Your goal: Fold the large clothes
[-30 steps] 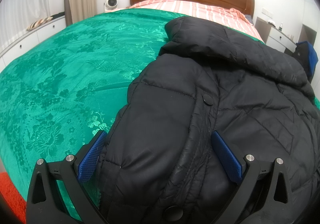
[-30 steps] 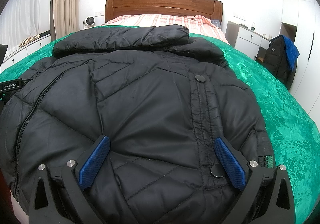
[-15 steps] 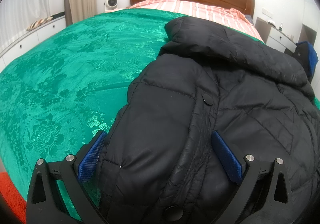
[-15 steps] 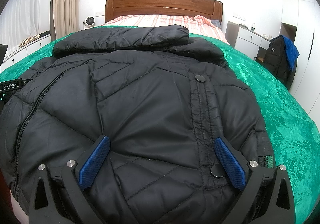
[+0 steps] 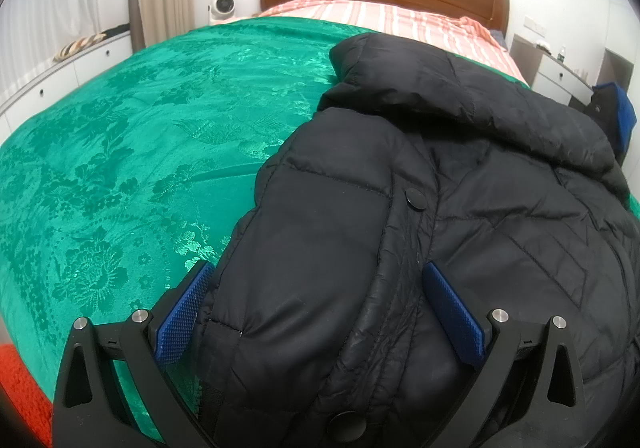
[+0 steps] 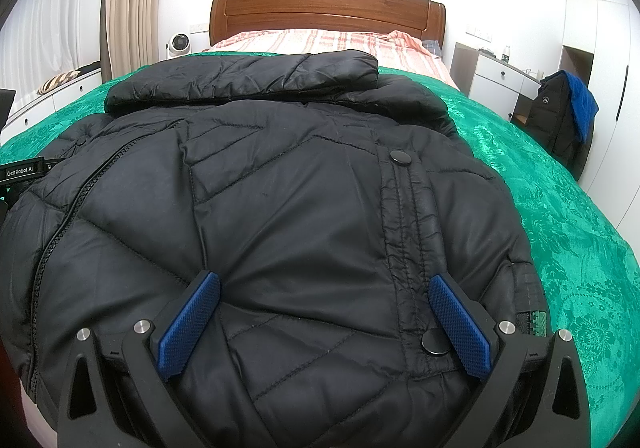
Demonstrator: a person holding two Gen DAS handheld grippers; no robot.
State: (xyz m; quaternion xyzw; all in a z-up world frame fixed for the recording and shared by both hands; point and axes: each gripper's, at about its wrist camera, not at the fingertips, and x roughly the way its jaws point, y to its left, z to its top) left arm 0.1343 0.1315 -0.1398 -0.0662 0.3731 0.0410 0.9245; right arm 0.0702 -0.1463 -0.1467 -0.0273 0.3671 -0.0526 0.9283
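Flat on glossy green damask bedspread (image 5: 120, 167), puffy quilted black jacket (image 6: 300, 207); both ribbed-padded tools wide-spread, empty.

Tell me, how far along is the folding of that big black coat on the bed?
Barely begun, by the look of it. Done: the black puffer jacket lies spread front-up on the green bedspread, collar toward the headboard. In hand: the left gripper and right gripper sit open at the hem end, fabric bulging between their blue pads, not clamped. Left: every fold; no fold-over shows yet.
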